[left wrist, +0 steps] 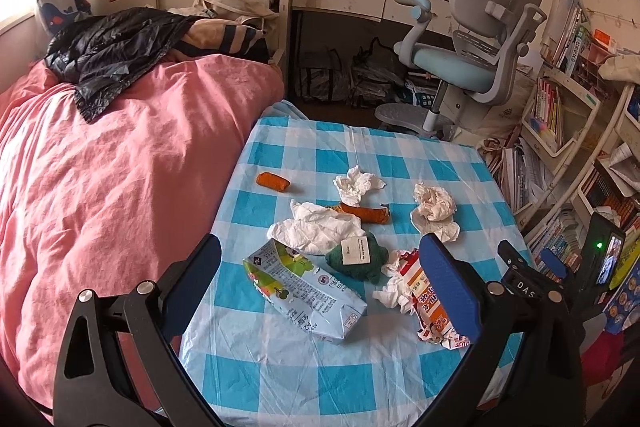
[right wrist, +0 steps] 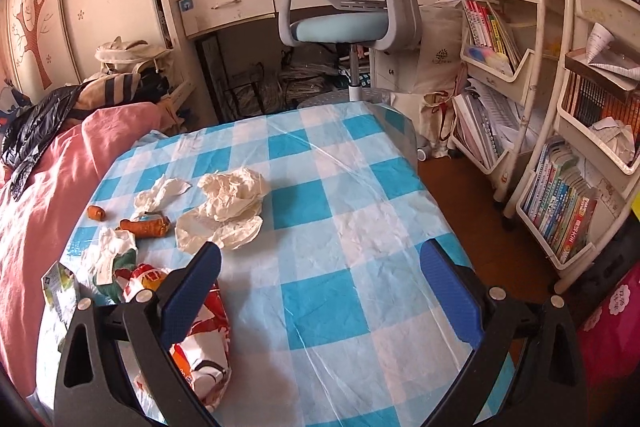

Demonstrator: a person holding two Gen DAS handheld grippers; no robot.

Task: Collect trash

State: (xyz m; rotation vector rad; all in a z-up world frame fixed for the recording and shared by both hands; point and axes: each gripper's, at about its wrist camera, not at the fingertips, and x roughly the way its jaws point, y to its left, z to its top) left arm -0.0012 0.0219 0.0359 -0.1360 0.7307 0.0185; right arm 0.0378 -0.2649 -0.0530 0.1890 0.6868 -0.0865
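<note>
Checked table (left wrist: pixel 360 379) strewn with litter; left gripper (left wrist: pixel 320 283) and right gripper (right wrist: pixel 320 283) both agape, empty, collection apparently unstarted; next, close on flattened carton (left wrist: pixel 304 291) at twelve o'clock.

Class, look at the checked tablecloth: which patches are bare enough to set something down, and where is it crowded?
Bare: the tablecloth right of the crumpled paper, out to the table's right edge. Crowded: the left side, around the milk carton, tissues and red wrapper.
</note>
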